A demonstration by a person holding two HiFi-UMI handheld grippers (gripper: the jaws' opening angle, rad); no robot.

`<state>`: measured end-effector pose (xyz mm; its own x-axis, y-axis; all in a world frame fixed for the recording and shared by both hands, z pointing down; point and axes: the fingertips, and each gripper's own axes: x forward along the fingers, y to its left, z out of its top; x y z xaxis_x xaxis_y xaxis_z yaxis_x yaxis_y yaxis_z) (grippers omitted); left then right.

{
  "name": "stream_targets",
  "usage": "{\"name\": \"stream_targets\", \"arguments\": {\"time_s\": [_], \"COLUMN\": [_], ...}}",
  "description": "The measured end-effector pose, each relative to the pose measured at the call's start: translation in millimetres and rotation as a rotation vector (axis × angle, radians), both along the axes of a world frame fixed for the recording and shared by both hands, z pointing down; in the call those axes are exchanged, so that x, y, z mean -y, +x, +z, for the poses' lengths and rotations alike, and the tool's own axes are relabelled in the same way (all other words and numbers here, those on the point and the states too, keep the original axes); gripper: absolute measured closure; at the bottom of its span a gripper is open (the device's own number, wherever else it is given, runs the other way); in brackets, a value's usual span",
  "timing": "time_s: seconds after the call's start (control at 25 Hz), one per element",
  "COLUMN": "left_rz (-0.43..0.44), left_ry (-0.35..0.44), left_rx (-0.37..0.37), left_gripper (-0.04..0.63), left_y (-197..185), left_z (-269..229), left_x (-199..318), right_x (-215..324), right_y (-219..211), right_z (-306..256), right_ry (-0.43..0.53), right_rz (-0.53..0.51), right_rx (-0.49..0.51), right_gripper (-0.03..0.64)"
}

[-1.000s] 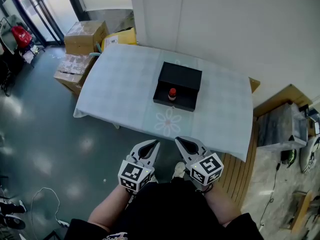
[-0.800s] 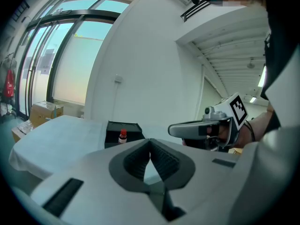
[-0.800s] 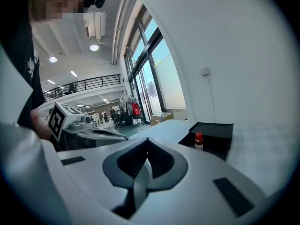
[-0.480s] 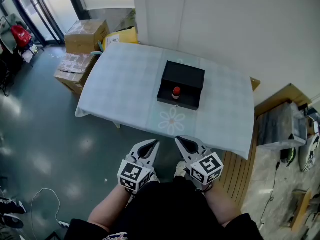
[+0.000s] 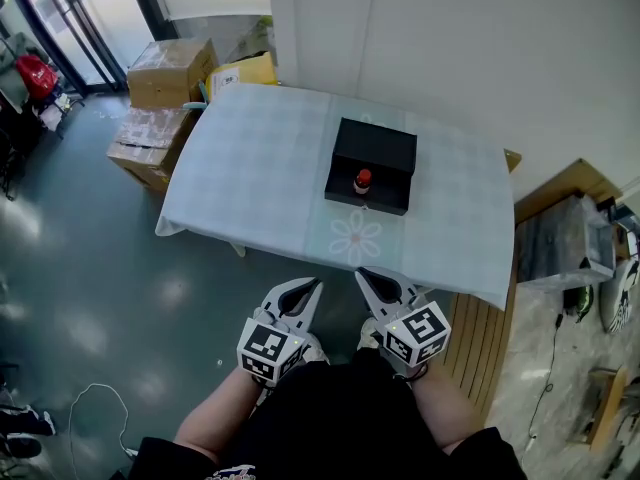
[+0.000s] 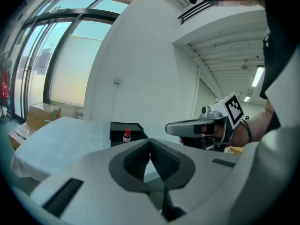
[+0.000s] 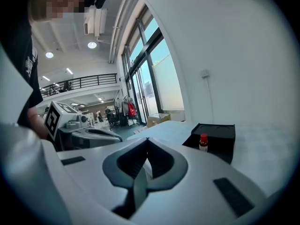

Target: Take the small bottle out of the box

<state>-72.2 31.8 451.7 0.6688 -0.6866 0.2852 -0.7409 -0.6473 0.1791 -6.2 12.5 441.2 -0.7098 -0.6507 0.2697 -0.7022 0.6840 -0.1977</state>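
Note:
A small bottle (image 5: pixel 362 181) with a red cap stands upright in the front part of an open black box (image 5: pixel 375 148) on the cloth-covered table (image 5: pixel 250 168). Both grippers hang off the table's near edge, well short of the box. My left gripper (image 5: pixel 311 286) is shut and empty, and so is my right gripper (image 5: pixel 362 274). In the left gripper view the bottle (image 6: pixel 126 135) and box (image 6: pixel 117 133) lie beyond the shut left gripper (image 6: pixel 150 140). The right gripper view shows the bottle (image 7: pixel 203 142) and box (image 7: pixel 219 131) ahead to the right of the shut right gripper (image 7: pixel 147 139).
Cardboard boxes (image 5: pixel 165 73) are stacked on the floor past the table's far left corner. A white wall runs behind the table. A slatted wooden platform (image 5: pixel 482 340) and a grey crate (image 5: pixel 560 250) lie to the right.
The table and box have shifted slightly right and nearer to the grippers in the head view. Both grippers stay shut and empty, side by side.

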Motion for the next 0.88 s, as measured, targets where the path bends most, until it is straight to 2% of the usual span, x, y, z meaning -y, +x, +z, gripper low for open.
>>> {"name": "stream_targets", "arguments": {"time_s": [0.48, 0.88], "left_rz": [0.038, 0.01], "left_ry": [0.015, 0.018], "left_rx": [-0.001, -0.002], "left_gripper": [0.568, 0.568], "left_y": [-16.2, -6.4], "left_z": [-3.2, -2.7], "left_x": [0.3, 22.5], "right_x": [7.7, 35.1], "right_y": [-14.6, -5.1], "right_z": [-0.3, 3.5], "right_ry": [0.011, 0.005], "right_rz": [0.044, 0.023], "right_rx": [0.002, -0.002], "right_gripper": [0.594, 0.594]}}
